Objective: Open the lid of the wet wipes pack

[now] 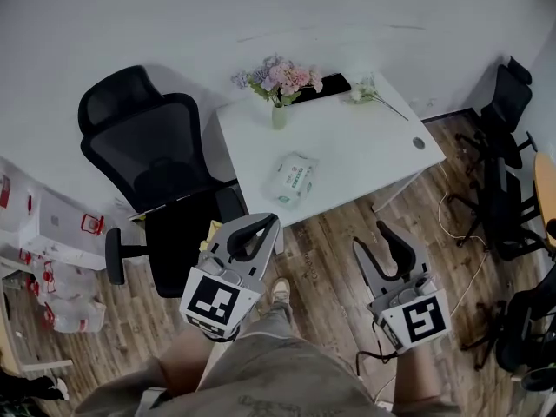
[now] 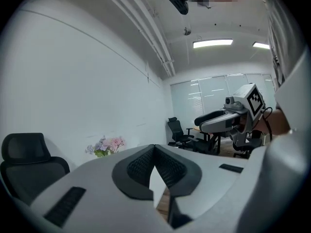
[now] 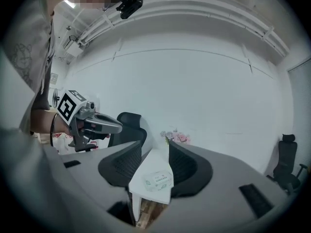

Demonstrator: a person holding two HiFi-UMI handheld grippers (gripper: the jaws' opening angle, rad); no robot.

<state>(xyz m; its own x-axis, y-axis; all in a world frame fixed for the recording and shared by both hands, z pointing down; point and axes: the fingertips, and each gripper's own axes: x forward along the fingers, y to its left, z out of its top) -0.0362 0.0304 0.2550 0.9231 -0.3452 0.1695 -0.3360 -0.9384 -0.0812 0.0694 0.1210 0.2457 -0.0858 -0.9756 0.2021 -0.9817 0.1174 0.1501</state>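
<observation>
Wet wipes pack [image 1: 291, 179] lies flat on the white table [image 1: 365, 146], toward its front edge and well apart from both tools, which I'm holding low over the wooden floor [image 1: 330, 259]. My left gripper [image 1: 265, 224] has its jaws pressed together at the tips with nothing between them. My right gripper [image 1: 375, 237] has a moderate gap, and through it I see only the far-off pack and table. I judge the main risk to be the pack itself: it looks soft and loose, so prying at the lid without pinning the body could skid it off the near edge or crumple it. A wide reach could also tip the vase of flowers [image 1: 280, 89] at the back. The pack carries greenish print, too small for me to read, and I can't make out the lid flap. Each gripper's cube shows only a black-and-white square marker.
</observation>
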